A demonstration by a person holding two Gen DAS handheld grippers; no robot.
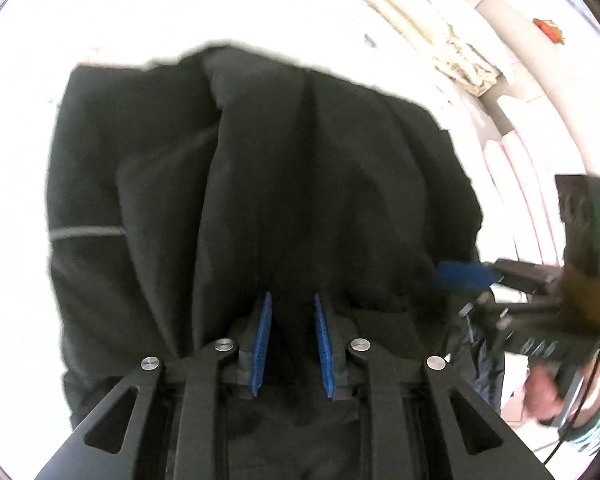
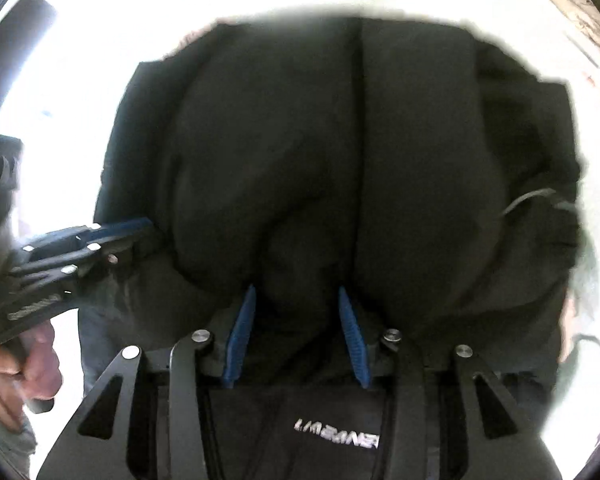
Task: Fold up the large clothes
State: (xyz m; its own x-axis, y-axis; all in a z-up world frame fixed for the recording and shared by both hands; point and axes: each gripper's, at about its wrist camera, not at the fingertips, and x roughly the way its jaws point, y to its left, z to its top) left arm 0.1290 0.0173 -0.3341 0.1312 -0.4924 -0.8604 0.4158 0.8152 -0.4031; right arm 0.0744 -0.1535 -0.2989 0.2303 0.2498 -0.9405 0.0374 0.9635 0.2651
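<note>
A large black jacket [image 1: 300,160] lies bunched on a bright white surface [image 1: 16,160], with a thin grey stripe [image 1: 88,233] on its left part. My left gripper [image 1: 291,296] has its blue pads closed on a gathered fold of the jacket, and creases run out from them. In the right wrist view the same jacket [image 2: 340,140] fills the middle, with white lettering [image 2: 336,430] on the cloth below the fingers. My right gripper [image 2: 296,290] holds a thicker bunch of it between wider-set pads. Each gripper shows in the other's view, at the jacket's side edge: the right [image 1: 464,274], the left [image 2: 120,228].
Pale folded cloths [image 1: 452,52] and a small red object [image 1: 550,28] lie at the far right. White rolled items [image 1: 516,168] sit beyond the jacket's right edge. A person's hands grip the handles [image 1: 540,396] [image 2: 40,364]. White surface surrounds the jacket.
</note>
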